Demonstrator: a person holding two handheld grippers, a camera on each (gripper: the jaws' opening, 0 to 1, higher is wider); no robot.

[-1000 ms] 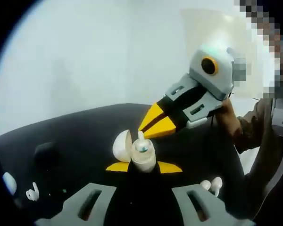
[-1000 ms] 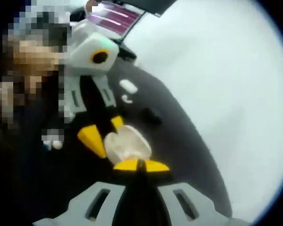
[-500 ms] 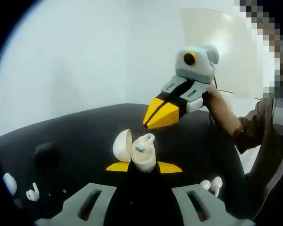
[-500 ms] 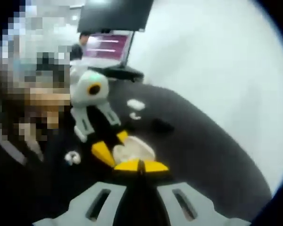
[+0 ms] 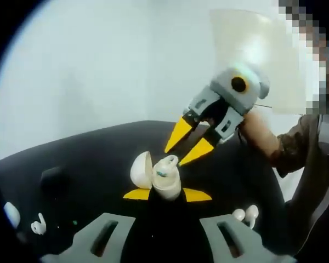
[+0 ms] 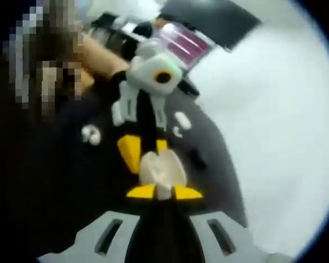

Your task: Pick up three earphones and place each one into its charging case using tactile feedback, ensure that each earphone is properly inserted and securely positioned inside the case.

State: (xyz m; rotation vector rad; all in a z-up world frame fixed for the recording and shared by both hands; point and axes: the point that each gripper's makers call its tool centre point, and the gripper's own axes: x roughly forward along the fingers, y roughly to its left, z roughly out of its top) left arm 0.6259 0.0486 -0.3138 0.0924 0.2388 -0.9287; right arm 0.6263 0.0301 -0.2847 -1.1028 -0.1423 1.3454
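A pale wall rises behind a black worktop [image 5: 93,159], and in the right gripper view a lit screen [image 6: 182,43] stands past the worktop's far edge.

The left tool [image 5: 167,194] is clenched on an open white case [image 5: 165,183], gripping its body between the yellow tips. The lid [image 5: 141,170] hangs back to one side. An earphone [image 5: 167,163] sits in the case's mouth, its top standing proud of the rim.

The right tool [image 5: 183,148] hovers just above that earphone with its yellow jaws spread apart, gripping nothing. A hand [image 5: 257,129] holds it from behind. In the right gripper view the right tool's own tips [image 6: 164,192] frame the case [image 6: 162,170], with the left tool [image 6: 145,150] reaching in from beyond.

Two loose earphones [image 5: 247,215] lie close together near the worktop's edge beside the person. Another earphone [image 5: 39,223] and a second white case [image 5: 11,212] lie toward the opposite end, well apart from them. A small dark thing [image 5: 54,177] rests near those; what it is cannot be told.
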